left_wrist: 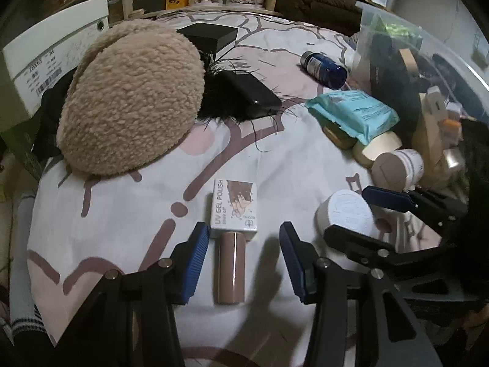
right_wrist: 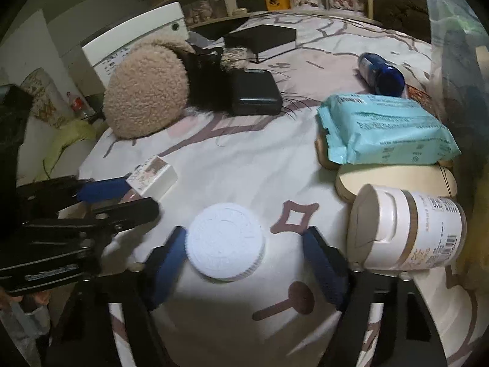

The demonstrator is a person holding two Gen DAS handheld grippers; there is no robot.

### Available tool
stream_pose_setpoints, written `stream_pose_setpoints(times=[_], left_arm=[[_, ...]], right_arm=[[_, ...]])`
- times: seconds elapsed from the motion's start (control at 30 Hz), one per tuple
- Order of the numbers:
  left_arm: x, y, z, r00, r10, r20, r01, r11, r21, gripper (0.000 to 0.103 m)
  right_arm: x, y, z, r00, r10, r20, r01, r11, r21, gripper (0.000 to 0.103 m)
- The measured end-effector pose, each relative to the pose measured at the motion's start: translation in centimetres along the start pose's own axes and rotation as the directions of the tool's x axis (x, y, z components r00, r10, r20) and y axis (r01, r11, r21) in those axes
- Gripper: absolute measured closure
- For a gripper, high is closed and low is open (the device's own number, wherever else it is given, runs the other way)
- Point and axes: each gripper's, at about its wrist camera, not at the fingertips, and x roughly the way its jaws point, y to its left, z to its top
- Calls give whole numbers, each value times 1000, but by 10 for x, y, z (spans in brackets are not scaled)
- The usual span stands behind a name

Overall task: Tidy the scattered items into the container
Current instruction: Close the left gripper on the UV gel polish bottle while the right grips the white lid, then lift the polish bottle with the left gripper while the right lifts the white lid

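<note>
Soft patterned bedspread (left_wrist: pixel 275 159), shelving behind, clutter all over. Left gripper (left_wrist: pixel 244 260) spread wide around a taupe gel polish bottle (left_wrist: pixel 231 267) lying flat, its end touching the UV gel polish box (left_wrist: pixel 234 206); left pad just beside the bottle, right pad well clear. Right gripper (right_wrist: pixel 244 263) likewise wide open, straddling a white ribbed-lid jar (right_wrist: pixel 225 241), left pad touching the lid's edge, right pad apart. Clear plastic container (left_wrist: pixel 428 46) at the far right, already part filled. Teal wipes pack (right_wrist: pixel 385 128), blue bottle (right_wrist: pixel 380 73) and beige-capped jar (right_wrist: pixel 406 229) still out on the cover.

Likely trouble: glossy round bottle rolling or squirting out under an off-centre squeeze; box nudged along with it. Yielding bedding letting the jar tip as pads close unevenly. Both grippers near each other, so a clash on lifting is possible.
</note>
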Motion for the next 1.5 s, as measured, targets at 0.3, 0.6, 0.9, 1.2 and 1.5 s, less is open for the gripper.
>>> stream_pose_setpoints(times=[0.3,0.6,0.9,1.2,1.5], left_arm=[[11,5,6,1000,-7,5,7,1000,-6,66],[-6,-13,-17,994,-100,-32,102,993,66,72],[-21,-56,-43,984,-160,-83,174,963,206,72],[-41,-55,-61,991,-106,-87,120,976,182,41],[-40,-34,-72,987,92,-135,-75,990,123,29]], right_arm=[[-1,6,-1,1000,18,-16,-18,999,-30,50],[-19,-29,-13,999,-1,-38,6,992,123,50],[-34,-40,-31,997,-43,-65,54,982,182,50],[-30,-29,-40,992,-109,-65,116,988,102,50],[-31,-28,-43,990,-123,-62,128,987,94,50]])
